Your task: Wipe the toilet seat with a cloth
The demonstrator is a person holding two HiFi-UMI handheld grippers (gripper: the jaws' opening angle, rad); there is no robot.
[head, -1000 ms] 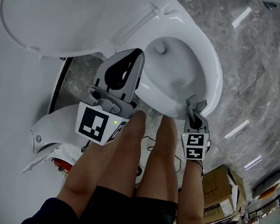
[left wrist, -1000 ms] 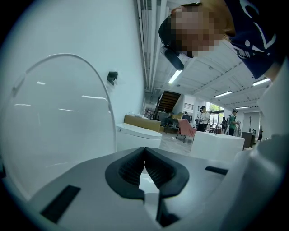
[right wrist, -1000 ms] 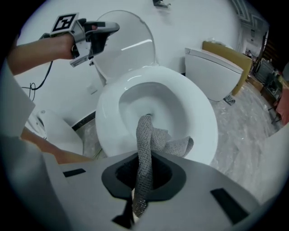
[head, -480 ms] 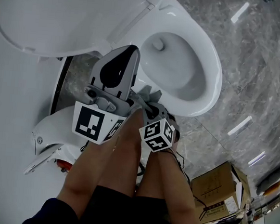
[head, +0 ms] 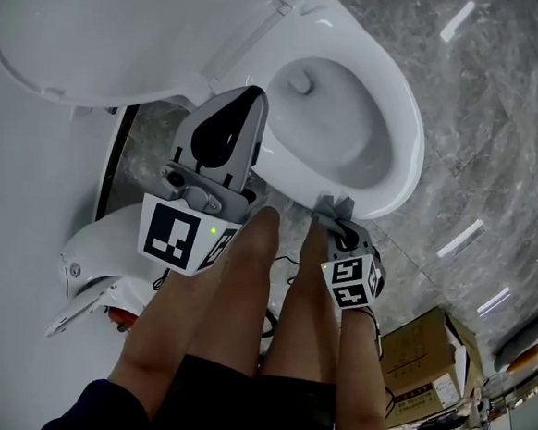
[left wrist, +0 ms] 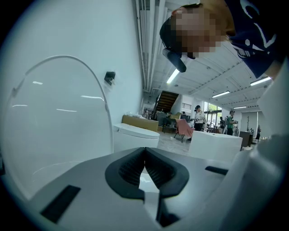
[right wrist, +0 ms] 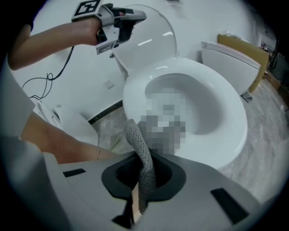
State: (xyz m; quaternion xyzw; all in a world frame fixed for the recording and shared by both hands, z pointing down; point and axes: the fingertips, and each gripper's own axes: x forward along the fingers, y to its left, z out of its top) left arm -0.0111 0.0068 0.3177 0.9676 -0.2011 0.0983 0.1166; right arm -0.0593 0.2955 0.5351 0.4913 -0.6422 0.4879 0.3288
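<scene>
The right gripper (right wrist: pixel 143 178) has its jaws clamped on a narrow grey woven cloth (right wrist: pixel 141 151). The cloth's long axis runs up out of the jaws, and its free end bends left toward the near rim of the white oval toilet seat (right wrist: pixel 135 92). In the head view the cloth (head: pixel 331 206) sits just beside the front edge of the seat (head: pixel 412 147); whether they touch cannot be told. The left gripper (left wrist: pixel 144 152), jaws together on nothing, hangs near the raised white lid (head: pixel 89 28).

Grey textured cloth (right wrist: pixel 143 167), upright strip, near white toilet seat (right wrist: pixel 135 97) rim
</scene>
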